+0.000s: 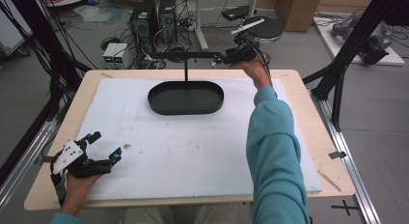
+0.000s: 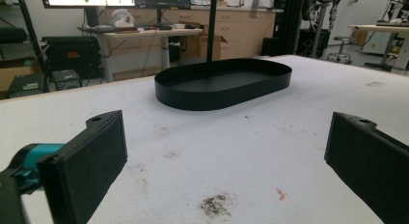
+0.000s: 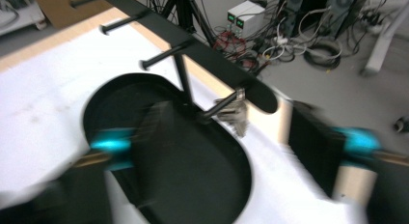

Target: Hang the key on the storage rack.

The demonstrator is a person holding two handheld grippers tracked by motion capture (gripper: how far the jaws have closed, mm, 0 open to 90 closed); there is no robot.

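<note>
A black oval tray lies at the far middle of the white mat, and a thin post rises from it to a horizontal black bar with pegs. My right gripper is held up at the bar's right end. In the right gripper view, a small metal bunch that looks like keys hangs on the end peg. It sits between the blurred, wide-apart jaws of the right gripper, and neither pad touches it. My left gripper rests open at the mat's near left, and its spread jaws hold nothing.
The white mat covers a wooden table and has a few dirt marks. Black frame posts stand at both sides. Computers, cables and a round stool are on the floor beyond the far edge.
</note>
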